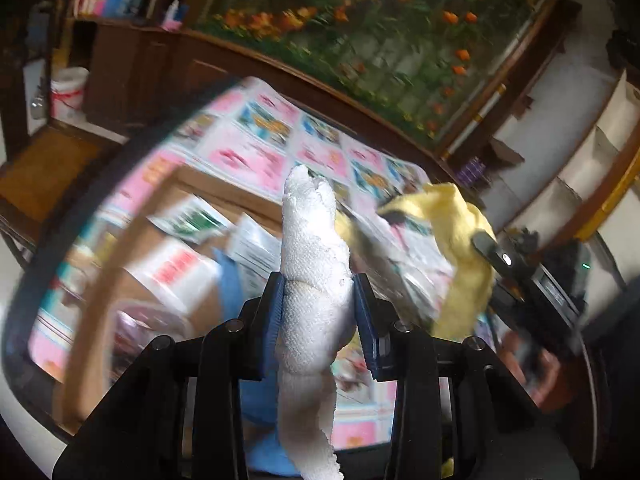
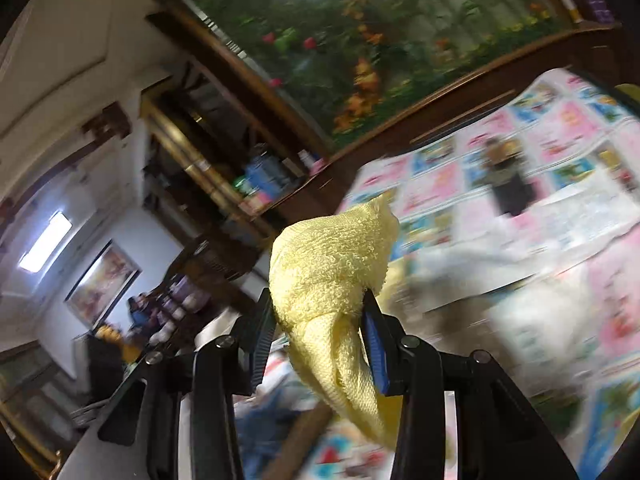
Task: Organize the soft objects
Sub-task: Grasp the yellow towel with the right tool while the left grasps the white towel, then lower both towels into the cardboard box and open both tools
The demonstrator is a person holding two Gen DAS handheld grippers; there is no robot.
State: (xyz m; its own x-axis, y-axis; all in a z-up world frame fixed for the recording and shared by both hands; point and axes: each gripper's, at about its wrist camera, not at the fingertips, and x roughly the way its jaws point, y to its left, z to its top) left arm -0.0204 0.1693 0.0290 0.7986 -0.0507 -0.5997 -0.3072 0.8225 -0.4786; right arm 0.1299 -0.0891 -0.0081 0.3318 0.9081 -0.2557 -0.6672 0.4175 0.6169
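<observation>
My left gripper [image 1: 319, 300] is shut on a bunched white towel [image 1: 312, 248], which sticks up past the pads and hangs down below them. At the right of the left wrist view the yellow towel [image 1: 460, 240] shows, held up by the other gripper [image 1: 492, 252]. In the right wrist view my right gripper [image 2: 320, 320] is shut on that yellow terry towel [image 2: 332, 264], whose tail droops under the jaws. Both towels are lifted above a bed with a pink and blue patchwork cover [image 1: 256, 148]. A blue cloth [image 1: 264, 456] lies low, behind the white towel.
A cardboard box [image 1: 168, 248] with printed packets sits on the bed, blurred. A dark wooden headboard [image 1: 168, 68] and a flower mural [image 1: 380, 32] stand behind. Shelves with bottles [image 2: 260, 184] fill the corner. The patchwork cover [image 2: 520, 184] spreads to the right.
</observation>
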